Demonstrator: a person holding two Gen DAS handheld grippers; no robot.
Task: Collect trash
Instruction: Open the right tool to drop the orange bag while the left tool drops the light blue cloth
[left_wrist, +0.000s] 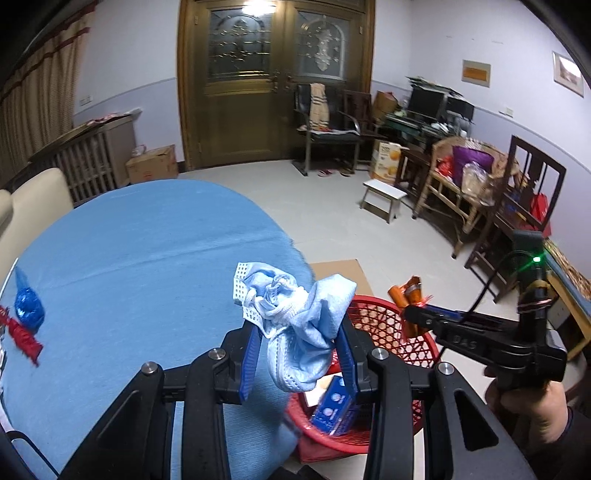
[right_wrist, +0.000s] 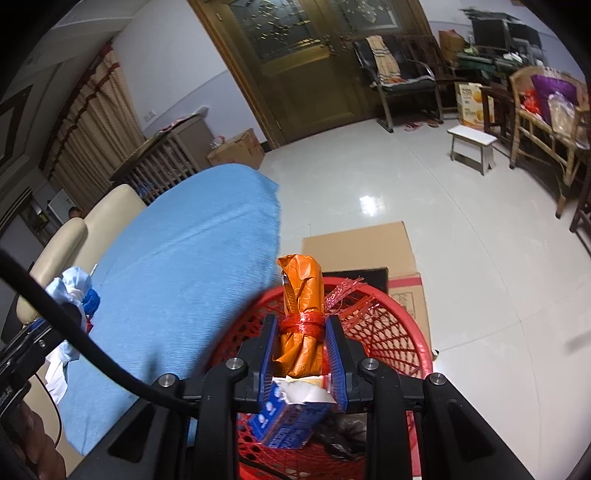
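Observation:
My left gripper (left_wrist: 299, 332) is shut on a crumpled light-blue face mask (left_wrist: 295, 321), held above the edge of the blue-clothed table (left_wrist: 140, 240), beside the red mesh basket (left_wrist: 388, 325). My right gripper (right_wrist: 301, 332) is shut on an orange wrapper tied with red ribbon (right_wrist: 301, 295), held over the red basket (right_wrist: 388, 325). It also shows in the left wrist view (left_wrist: 413, 306). A blue carton (right_wrist: 288, 421) lies in the basket. A blue wrapper (left_wrist: 27, 306) and a red wrapper (left_wrist: 24, 336) lie at the table's left edge.
Flattened cardboard (right_wrist: 362, 243) lies on the floor under and behind the basket. A cream chair (right_wrist: 99, 221) stands at the table's far side. A small white stool (right_wrist: 472, 144), chairs and cluttered furniture stand along the right wall.

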